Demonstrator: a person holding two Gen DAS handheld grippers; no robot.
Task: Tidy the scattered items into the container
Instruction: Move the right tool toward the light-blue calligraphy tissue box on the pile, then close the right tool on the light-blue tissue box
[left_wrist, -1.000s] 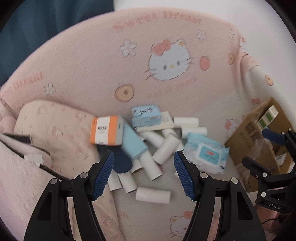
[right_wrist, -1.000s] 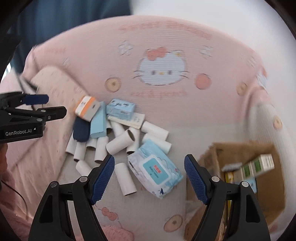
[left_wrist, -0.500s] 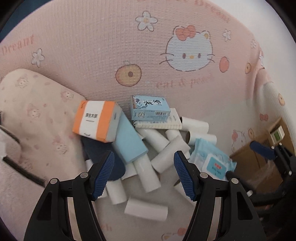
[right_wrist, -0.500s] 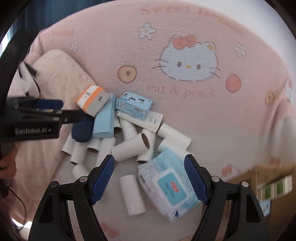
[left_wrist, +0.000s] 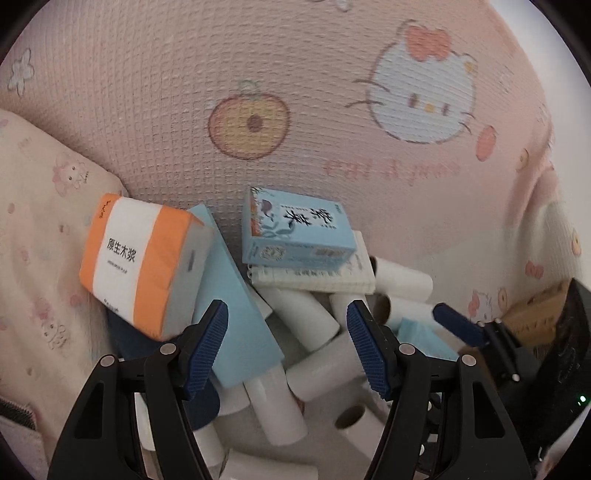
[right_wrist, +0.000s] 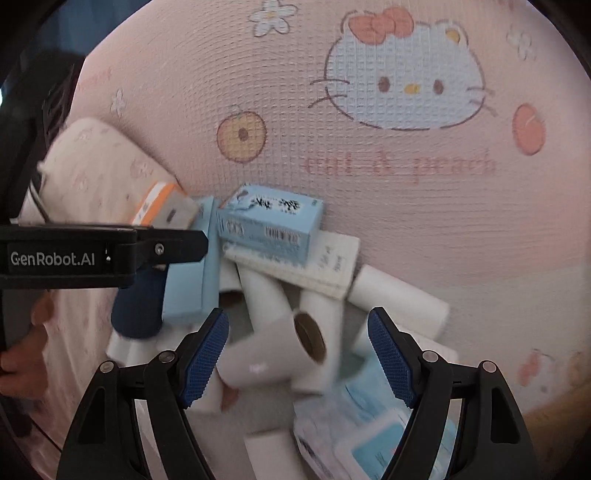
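Observation:
A pile of items lies on a pink cartoon-print bed cover. In the left wrist view an orange-and-white tissue pack (left_wrist: 142, 264) leans on a flat pale-blue box (left_wrist: 231, 306). A light-blue carton (left_wrist: 297, 230) rests on a white notepad (left_wrist: 321, 275), above several white paper tubes (left_wrist: 306, 319). My left gripper (left_wrist: 288, 350) hangs open just over the tubes and the blue box. In the right wrist view my right gripper (right_wrist: 297, 354) is open above a paper tube (right_wrist: 275, 352), with a wet-wipes pack (right_wrist: 373, 439) below it. A dark-blue object (right_wrist: 138, 308) lies at the left.
A cream pillow (left_wrist: 37, 221) borders the pile on the left. A cardboard box's corner (left_wrist: 535, 314) shows at the right edge of the left wrist view, behind the right gripper. A hand (right_wrist: 26, 347) holds the left gripper at the left edge of the right wrist view.
Both grippers have moved forward and down toward the pile, which now fills much more of each view. The cardboard box has slipped almost out of sight. Both grippers stay open.

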